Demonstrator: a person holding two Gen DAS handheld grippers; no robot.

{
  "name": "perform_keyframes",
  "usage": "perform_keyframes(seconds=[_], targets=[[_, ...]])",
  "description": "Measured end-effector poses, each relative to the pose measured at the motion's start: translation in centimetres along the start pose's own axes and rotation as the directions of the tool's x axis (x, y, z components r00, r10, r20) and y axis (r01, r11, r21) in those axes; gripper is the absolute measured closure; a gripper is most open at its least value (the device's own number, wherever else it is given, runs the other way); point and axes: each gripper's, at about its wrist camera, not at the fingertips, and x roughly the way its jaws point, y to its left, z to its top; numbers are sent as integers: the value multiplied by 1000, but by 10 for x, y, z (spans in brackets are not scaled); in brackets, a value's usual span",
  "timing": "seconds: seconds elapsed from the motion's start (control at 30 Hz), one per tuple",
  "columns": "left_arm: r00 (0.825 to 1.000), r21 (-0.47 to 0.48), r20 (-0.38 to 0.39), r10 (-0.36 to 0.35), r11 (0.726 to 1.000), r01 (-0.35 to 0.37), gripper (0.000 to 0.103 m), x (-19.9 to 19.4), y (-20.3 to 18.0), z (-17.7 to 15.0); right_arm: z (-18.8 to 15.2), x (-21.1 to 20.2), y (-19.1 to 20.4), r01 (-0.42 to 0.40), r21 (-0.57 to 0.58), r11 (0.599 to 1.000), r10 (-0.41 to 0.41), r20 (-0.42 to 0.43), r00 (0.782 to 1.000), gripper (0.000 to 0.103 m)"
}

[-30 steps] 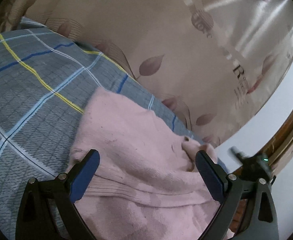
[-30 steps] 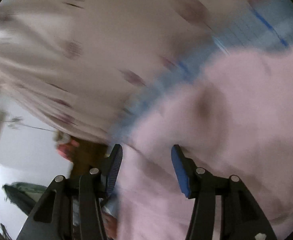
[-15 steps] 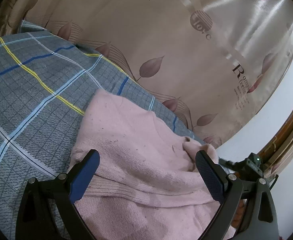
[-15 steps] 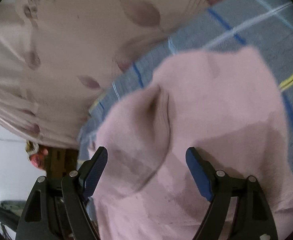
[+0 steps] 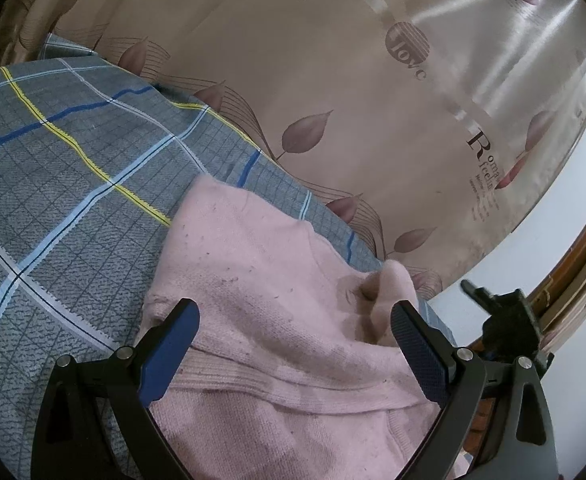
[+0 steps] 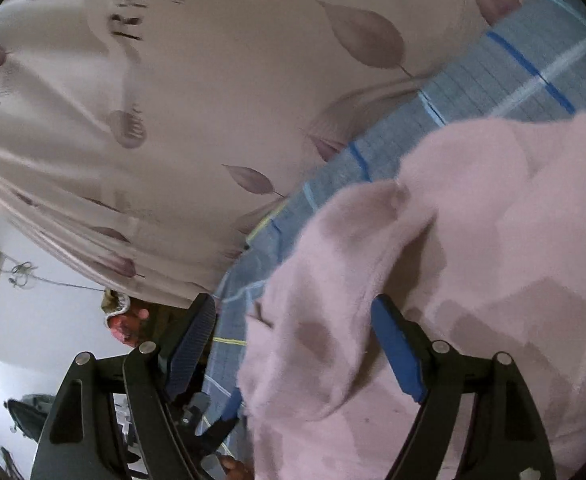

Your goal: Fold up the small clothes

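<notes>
While the pink knit garment [image 5: 277, 320] lies spread on the grey-blue plaid bedcover [image 5: 65, 208], we hold both tongs over it with nothing between their pads. Our left gripper [image 5: 295, 338] has its jaws spread wide, and its blue pads [image 5: 169, 356] straddle the garment's ribbed band, which runs across the lower part of that view. We cannot tell whether the pads touch the knit. The garment sits at the bedcover's edge nearest the curtain [image 5: 373, 100], a beige drape printed with brown leaves and dark lettering that hangs just behind the bedcover. A bunched fold of the garment rises near that edge, just beside the left gripper's right-hand pad.

In the right wrist view, our right gripper [image 6: 293, 344] is also parted. One blue pad sits against the garment [image 6: 453, 280]; the other hangs off the bedcover's [image 6: 493, 76] edge. The view is soft with blur, so we cannot make out the fine contact there. The garment lies in overlapping layers, with a rounded fold pushed up between the pads. Beyond the curtain [image 6: 173, 120] we see a white wall [image 5: 553, 240] and a strip of wooden trim [image 5: 581, 256].
</notes>
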Motion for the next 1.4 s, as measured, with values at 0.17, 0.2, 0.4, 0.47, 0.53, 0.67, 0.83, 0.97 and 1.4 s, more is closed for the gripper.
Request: perform_keyframes(seconds=[0.17, 0.2, 0.4, 0.47, 0.53, 0.67, 0.83, 0.97, 1.4], targets=[[1000, -2, -1, 0, 1000, 0, 7, 0, 1, 0, -1, 19, -8, 46, 22, 999, -45, -17, 999, 24], [1000, -2, -2, 0, 1000, 0, 7, 0, 0, 0, -1, 22, -9, 72, 25, 997, -71, -26, 997, 24], [1000, -3, -4, 1, 1000, -1, 7, 1, 1, 0, 4, 38, -13, 96, 51, 994, -94, -54, 994, 24], [1000, -5, -4, 0, 1000, 0, 7, 1, 1, 0, 9, 45, -7, 84, 31, 996, -83, -32, 996, 75], [1000, -9, -6, 0, 1000, 0, 6, 1, 1, 0, 13, 49, 1, 145, -30, 989, -146, -31, 989, 94], [1000, -20, -10, -7, 1000, 6, 6, 2, 3, 0, 6, -1, 33, 203, -155, 967, -174, 180, 968, 96], [1000, -23, -22, -6, 1000, 5, 6, 4, 3, -1, -22, -42, 14, 387, -260, 885, -342, 202, 918, 96], [1000, -31, -20, -2, 1000, 2, 6, 3, 4, -1, -29, -36, -40, 350, -110, 930, -346, 54, 937, 94], [1000, -32, -21, 8, 999, -9, 6, 3, 4, -1, 13, -49, -74, 123, 187, 975, -141, 89, 986, 78]])
